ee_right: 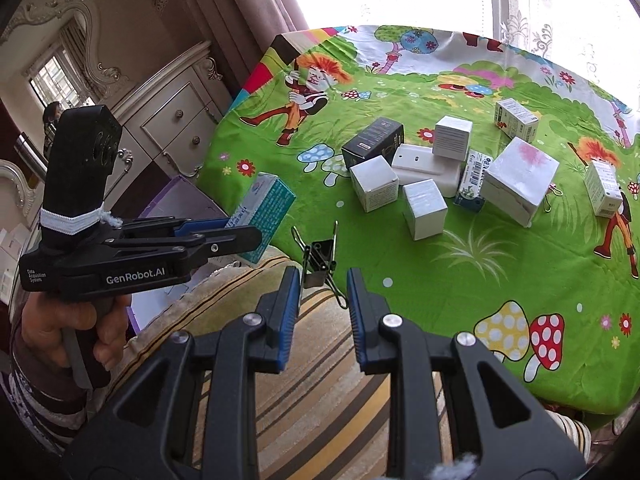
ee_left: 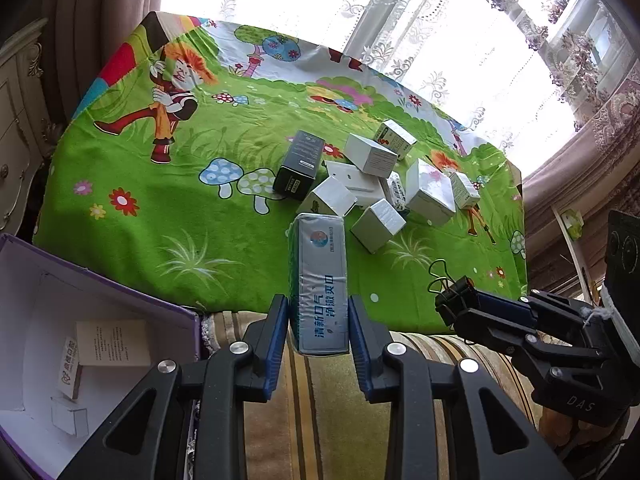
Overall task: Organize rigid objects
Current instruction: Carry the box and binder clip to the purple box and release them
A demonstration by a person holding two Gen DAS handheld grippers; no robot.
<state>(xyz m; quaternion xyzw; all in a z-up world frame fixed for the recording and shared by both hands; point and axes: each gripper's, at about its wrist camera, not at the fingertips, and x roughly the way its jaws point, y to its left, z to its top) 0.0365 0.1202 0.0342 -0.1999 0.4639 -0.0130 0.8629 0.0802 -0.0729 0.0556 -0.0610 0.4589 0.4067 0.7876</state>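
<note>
**Sorting barely begun as cartons crowd the desk**

Over the near edge of the desk [ee_left: 132, 208], the left tongs [ee_left: 319, 322] are closed on a long blue-and-silver carton [ee_left: 319, 280], its glossy printed face toward the camera, held just short of the open purple box [ee_left: 120, 320] down to the left. That box, matte white card inside, holds only a few small cartons so far. Beside it, the right tongs [ee_right: 323, 280] pinch a black binder clip [ee_right: 320, 258] with wire handles, the jaws narrowed around it.

Most of the job looks undone. Roughly ten rigid boxes lie in a loose heap [ee_right: 440, 176] mid-desk: plain white cubes with crisp edges, a dark glossy carton [ee_right: 372, 140], a flat white plastic unit [ee_right: 424, 168], and printed medicine-style packs. They sit on a soft cartoon cloth of green grass and mushrooms. A striped woven cover [ee_right: 320, 380] lies below the desk edge.
</note>
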